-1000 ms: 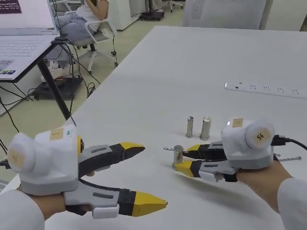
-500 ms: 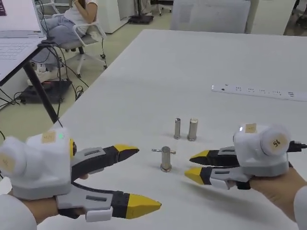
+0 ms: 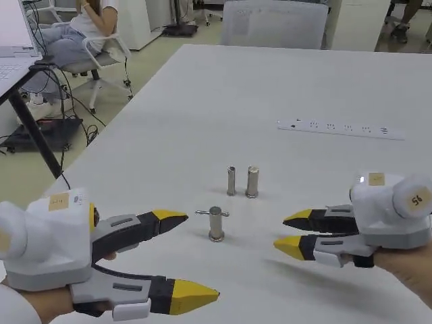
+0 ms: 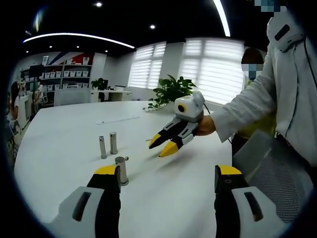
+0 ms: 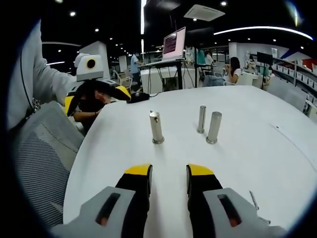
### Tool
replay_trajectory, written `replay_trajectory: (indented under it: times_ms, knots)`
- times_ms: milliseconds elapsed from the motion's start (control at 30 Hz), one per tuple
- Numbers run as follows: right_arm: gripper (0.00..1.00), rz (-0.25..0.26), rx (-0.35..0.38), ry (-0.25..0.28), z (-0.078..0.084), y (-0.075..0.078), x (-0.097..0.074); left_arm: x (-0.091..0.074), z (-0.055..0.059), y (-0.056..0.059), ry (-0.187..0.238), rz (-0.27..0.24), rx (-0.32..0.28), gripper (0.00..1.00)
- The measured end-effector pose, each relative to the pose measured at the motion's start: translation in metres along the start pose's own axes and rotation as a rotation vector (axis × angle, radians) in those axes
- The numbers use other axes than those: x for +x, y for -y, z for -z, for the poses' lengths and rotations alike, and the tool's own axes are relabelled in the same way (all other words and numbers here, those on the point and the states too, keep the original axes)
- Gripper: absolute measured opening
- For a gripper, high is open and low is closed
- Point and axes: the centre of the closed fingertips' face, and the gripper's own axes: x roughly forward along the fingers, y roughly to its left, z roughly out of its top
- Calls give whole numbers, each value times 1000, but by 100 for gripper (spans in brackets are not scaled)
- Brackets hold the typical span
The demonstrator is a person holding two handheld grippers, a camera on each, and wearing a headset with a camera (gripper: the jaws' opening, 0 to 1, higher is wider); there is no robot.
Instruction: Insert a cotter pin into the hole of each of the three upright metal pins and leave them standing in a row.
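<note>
Three upright metal pins stand on the white table (image 3: 283, 88). Two bare pins (image 3: 231, 181) (image 3: 252, 181) are side by side at the back. The nearer pin (image 3: 216, 223) has a thin cotter pin (image 3: 210, 213) through its top hole. My right gripper (image 3: 291, 231) hovers to its right, narrowly open and holding nothing. At the lower left my left gripper (image 3: 185, 256) is wide open and holding nothing. The left gripper view has the near pin (image 4: 121, 170) beside the left finger. The right gripper view has the near pin (image 5: 156, 127) ahead of the jaws.
A white power strip (image 3: 341, 128) lies across the table's far right. A thin loose pin (image 5: 253, 200) lies by the right gripper. Left of the table are a desk with cables (image 3: 27, 74) and a seated person (image 3: 88, 27). A chair back (image 3: 273, 23) stands at the far end.
The right gripper was closed at the near pin with the cotter pin; it has let go and drawn back to the right. The cotter pin stays in the pin. The head camera shifted.
</note>
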Motion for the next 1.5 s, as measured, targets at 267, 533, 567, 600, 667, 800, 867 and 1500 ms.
replay_trajectory:
  times_ms: [267,533,567,600,667,800,867,1500]
  knots:
    - [34,29,29,2,-6,11,-6,2,-1,2,-1,7,2,78]
    - [34,43,29,7,-15,32,1,1,0,3,-5,7,-1,77]
    - [34,46,30,6,-17,34,2,1,1,3,-6,6,-3,77]
    - [34,49,26,4,-19,37,4,1,1,4,-7,6,-4,77]
    - [34,49,20,5,-24,41,7,1,2,5,-4,5,-7,77]
    - [34,47,6,4,-32,48,14,-1,4,5,-4,3,-10,77]
    - [34,47,0,1,-36,52,18,-1,4,4,-4,1,-14,77]
    - [33,29,-46,-23,-50,78,57,-10,7,-1,4,-21,-25,77]
